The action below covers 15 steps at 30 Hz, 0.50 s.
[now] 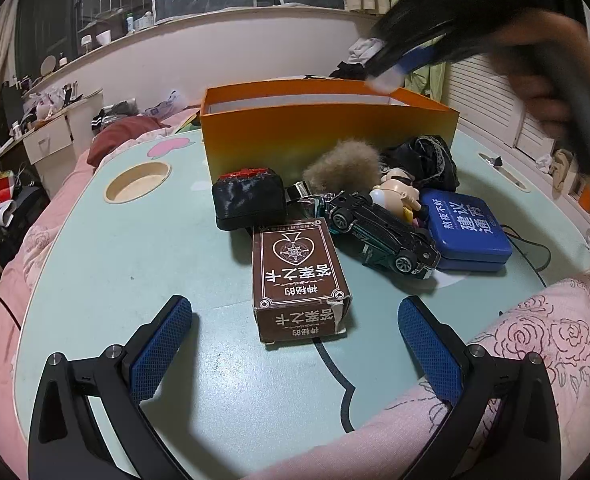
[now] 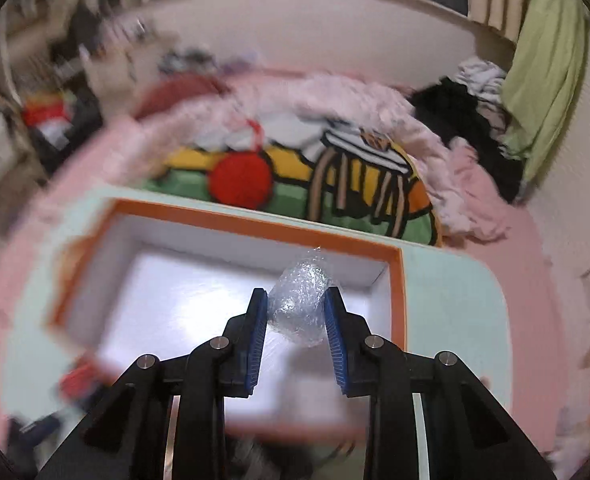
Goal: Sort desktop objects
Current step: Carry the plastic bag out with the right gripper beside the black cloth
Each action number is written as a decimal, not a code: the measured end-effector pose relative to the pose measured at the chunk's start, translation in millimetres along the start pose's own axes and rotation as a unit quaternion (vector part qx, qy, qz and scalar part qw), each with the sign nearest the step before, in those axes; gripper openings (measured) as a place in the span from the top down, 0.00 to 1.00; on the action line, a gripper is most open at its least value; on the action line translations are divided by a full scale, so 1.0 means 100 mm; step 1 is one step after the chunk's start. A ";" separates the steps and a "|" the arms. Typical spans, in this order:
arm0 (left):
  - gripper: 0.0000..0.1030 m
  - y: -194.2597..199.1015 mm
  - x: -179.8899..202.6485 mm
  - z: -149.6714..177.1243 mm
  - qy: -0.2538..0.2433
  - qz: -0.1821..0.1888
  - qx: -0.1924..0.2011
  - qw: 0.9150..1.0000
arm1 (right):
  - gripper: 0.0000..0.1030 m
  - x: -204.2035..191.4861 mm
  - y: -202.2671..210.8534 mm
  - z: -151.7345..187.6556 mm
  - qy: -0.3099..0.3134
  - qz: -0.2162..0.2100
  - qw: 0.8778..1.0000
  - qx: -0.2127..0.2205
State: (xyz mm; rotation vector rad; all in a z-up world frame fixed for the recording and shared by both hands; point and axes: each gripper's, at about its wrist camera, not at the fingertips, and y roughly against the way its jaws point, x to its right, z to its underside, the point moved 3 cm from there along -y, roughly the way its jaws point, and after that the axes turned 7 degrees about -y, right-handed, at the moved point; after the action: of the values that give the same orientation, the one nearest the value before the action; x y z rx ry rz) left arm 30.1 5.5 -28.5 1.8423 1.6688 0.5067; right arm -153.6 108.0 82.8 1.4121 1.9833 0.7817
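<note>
A crumpled clear bubble-wrap bundle (image 2: pixel 299 307) is clamped between the right gripper's (image 2: pixel 297 322) blue pads, above the white-lined orange cardboard box (image 2: pixel 255 222) (view blurred). The left gripper (image 1: pixel 295 334) is held spread wide over the pale green table (image 1: pixel 135 248), nothing grasped, a brown card box (image 1: pixel 299 280) lying between its fingers.

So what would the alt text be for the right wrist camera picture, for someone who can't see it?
A hand-held gripper pinches a crumpled ball of clear plastic wrap between its blue pads, above an open orange box with a bare white inside. The box sits on a pale green table; behind it, blurred, lies a bed with pink bedding.
</note>
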 end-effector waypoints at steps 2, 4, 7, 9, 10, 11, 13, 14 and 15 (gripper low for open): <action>0.00 0.00 0.00 0.00 0.000 0.000 0.000 1.000 | 0.72 0.10 0.31 0.26 -0.020 -0.044 0.999 0.005; 0.00 0.00 0.00 0.00 0.000 0.000 0.000 1.000 | 0.72 0.19 0.42 0.53 -0.025 -0.061 0.998 -0.004; 0.00 0.00 0.00 0.00 0.000 0.000 0.000 1.000 | 0.72 0.41 0.36 0.91 -0.046 -0.030 0.998 -0.019; 0.00 0.00 0.00 0.00 0.000 0.000 0.000 1.000 | 0.72 0.50 0.23 1.01 -0.062 -0.038 0.997 -0.023; 0.00 0.00 0.00 0.00 0.000 0.000 0.000 1.000 | 0.72 0.51 0.16 1.05 -0.067 -0.051 0.996 -0.024; 0.00 0.00 0.00 0.00 0.000 0.000 0.000 1.000 | 0.71 0.49 0.11 1.09 -0.068 -0.058 0.996 -0.020; 0.00 0.00 0.00 0.00 0.000 0.000 0.000 1.000 | 0.64 0.39 0.02 1.12 -0.052 -0.058 0.997 -0.011; 0.00 0.00 0.00 0.00 0.000 0.001 0.000 1.000 | 0.50 0.34 0.02 1.14 -0.044 -0.054 0.998 -0.004; 0.00 0.01 0.00 0.00 0.000 0.000 0.000 1.000 | 0.42 0.31 0.04 1.17 -0.038 -0.048 0.998 0.006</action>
State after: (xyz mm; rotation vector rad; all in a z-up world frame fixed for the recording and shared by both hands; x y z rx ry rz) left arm 30.6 5.7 -28.4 1.8434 1.6683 0.5062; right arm -73.9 154.1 4.6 1.3220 1.9840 0.6650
